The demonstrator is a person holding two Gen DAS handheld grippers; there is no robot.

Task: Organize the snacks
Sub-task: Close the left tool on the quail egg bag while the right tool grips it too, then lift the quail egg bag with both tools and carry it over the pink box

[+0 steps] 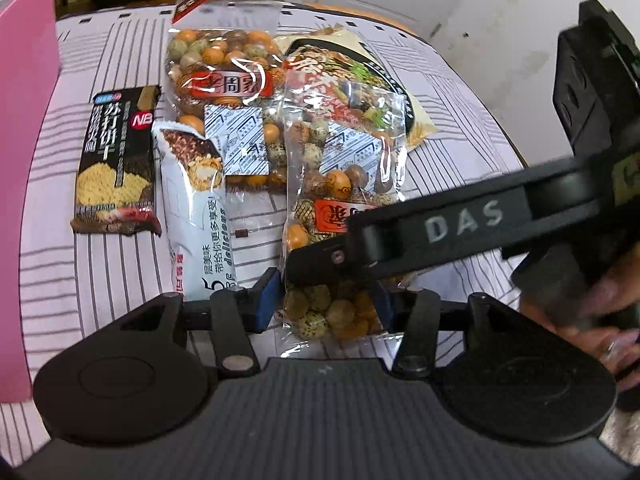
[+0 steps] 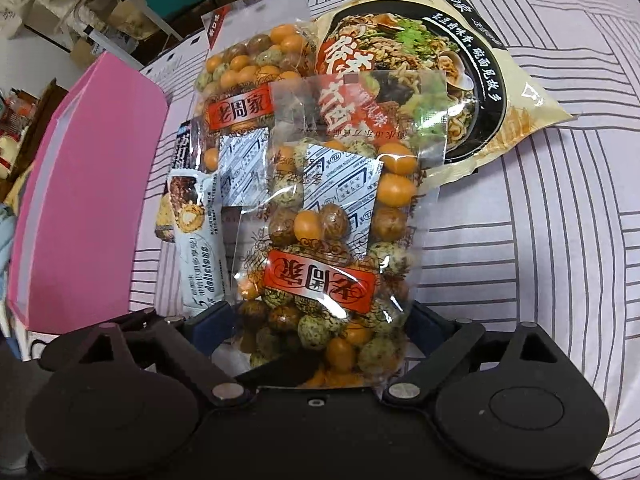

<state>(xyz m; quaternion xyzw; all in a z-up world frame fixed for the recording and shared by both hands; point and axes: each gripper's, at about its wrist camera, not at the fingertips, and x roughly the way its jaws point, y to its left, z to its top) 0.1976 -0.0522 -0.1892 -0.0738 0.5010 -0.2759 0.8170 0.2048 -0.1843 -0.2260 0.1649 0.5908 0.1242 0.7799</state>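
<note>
**Spotter:** Right wrist view: what do you have, biggest first?

**Me:** I see the striped worktop [image 2: 560, 240] under everything. My landmark is the near peanut bag [image 2: 320, 240], which lies flat on it. Left of that bag stands a pink box [image 2: 92, 184]. Behind the bag and to its right lies the noodle packet [image 2: 460, 60], with the bag's clear top overlapping it.

**Spotter:** And the other snacks?

**Me:** A second peanut bag [image 2: 240, 80] lies behind and left of the near one, their edges overlapping. The black cracker packet [image 1: 116, 160] is farthest left of the bag, and the white bar packet [image 1: 196, 200] lies between the two.

**Spotter:** Fingers?

**Me:** My right gripper [image 2: 320, 316] is spread wide and released, straddling the near bag's lower half. My left gripper [image 1: 324, 302] is narrower and also released. The bag's bottom end sits between its blue pads [image 1: 266, 300], and I see no pinch in the plastic.
</note>
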